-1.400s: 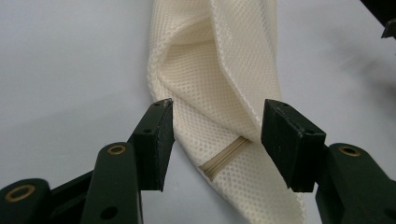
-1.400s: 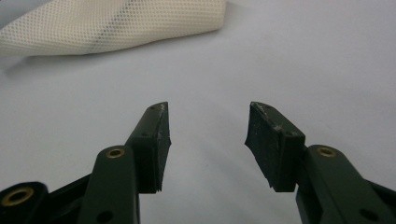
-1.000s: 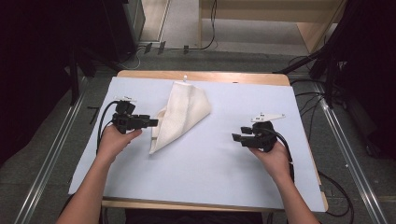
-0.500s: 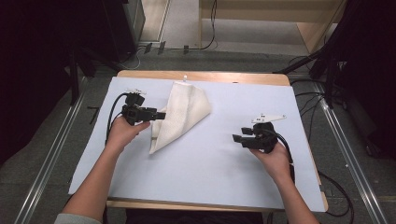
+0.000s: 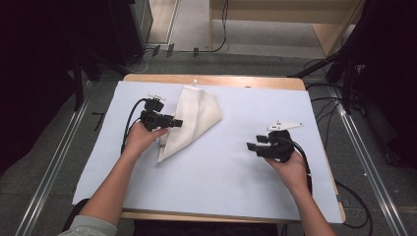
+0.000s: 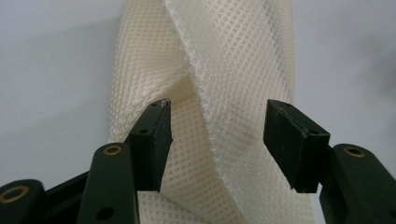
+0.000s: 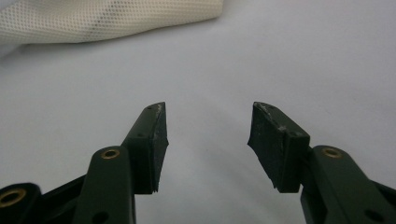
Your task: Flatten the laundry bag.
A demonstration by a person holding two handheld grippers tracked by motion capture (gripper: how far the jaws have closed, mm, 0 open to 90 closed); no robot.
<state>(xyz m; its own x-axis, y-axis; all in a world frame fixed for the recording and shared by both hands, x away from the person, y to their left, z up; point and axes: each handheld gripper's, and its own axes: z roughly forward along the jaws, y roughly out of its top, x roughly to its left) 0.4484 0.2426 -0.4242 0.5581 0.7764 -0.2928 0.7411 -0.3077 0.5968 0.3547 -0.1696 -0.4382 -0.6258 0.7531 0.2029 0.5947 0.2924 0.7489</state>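
Because it is a soft, open-weave mesh cloth [image 5: 193, 120], cream-coloured and folded into a rough triangle, it should weigh next to nothing, slump as soon as it is lifted, and is in no danger of breaking. It lies on the pale sheet covering the counter [image 5: 246, 196], left of centre and toward the far edge. A sensible hold looks to be the doubled, stitched fold edge [image 6: 205, 88], where the layers give the jaws something thick to bite. The left hand-held gripper [image 5: 174, 122] sits released, jaws spread wide on either side of that fold, its left jaw tip at the mesh but nothing pinched. The right hand-held gripper [image 5: 252, 146] is likewise spread and empty, over bare sheet well to the right of the cloth.
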